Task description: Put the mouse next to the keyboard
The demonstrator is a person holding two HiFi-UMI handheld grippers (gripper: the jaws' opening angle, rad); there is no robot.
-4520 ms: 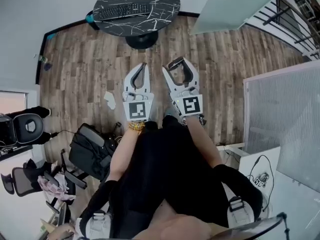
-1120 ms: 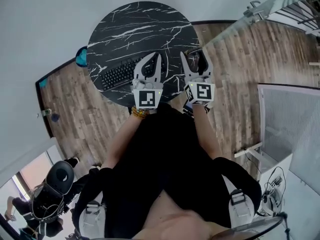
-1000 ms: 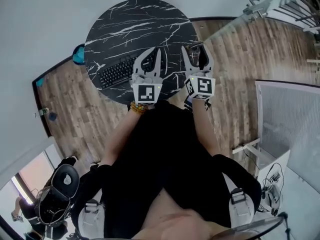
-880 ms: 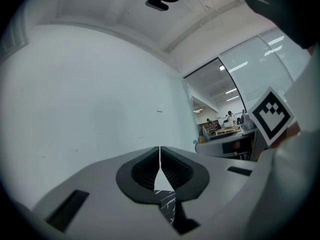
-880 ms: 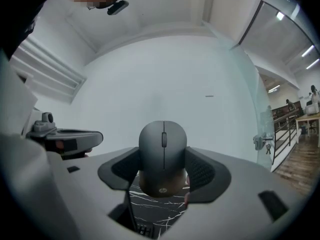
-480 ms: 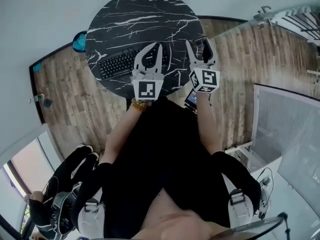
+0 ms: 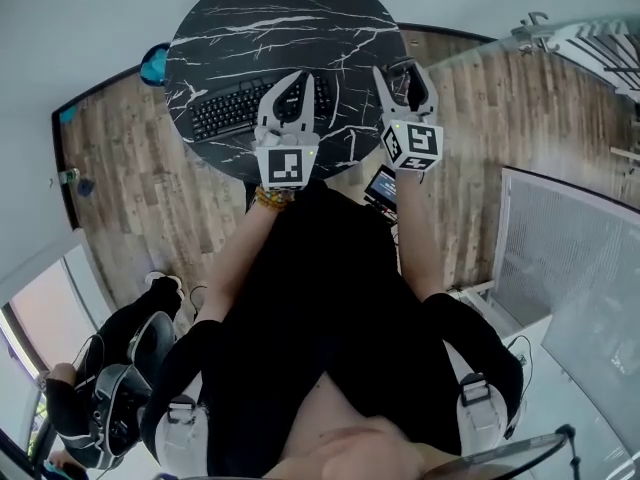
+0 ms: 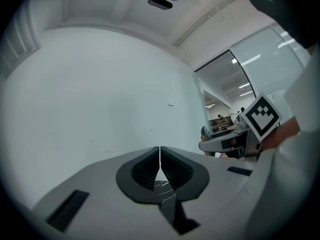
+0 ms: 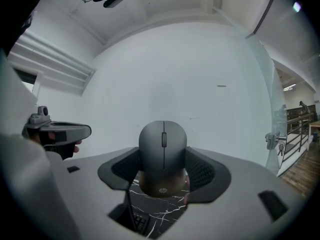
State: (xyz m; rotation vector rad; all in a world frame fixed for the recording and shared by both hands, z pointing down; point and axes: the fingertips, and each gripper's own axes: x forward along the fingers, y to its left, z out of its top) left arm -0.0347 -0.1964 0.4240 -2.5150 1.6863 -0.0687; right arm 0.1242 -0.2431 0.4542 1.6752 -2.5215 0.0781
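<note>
My right gripper is clamped on the mouse, and my left gripper is pinched together on nothing. Both have come from across the floor to hang over the table (keyboard by my left), so I judge only the set-down beside it remains.

left tongs, right tongs: white | clothes: black | bracelet: yellow

A dark grey mouse is shown between the black ribbed pads of the pale grey right gripper, black-and-white squares are borne by its cube, and by the equally pale left gripper a black keyboard is seen on a black, white-veined table.
</note>
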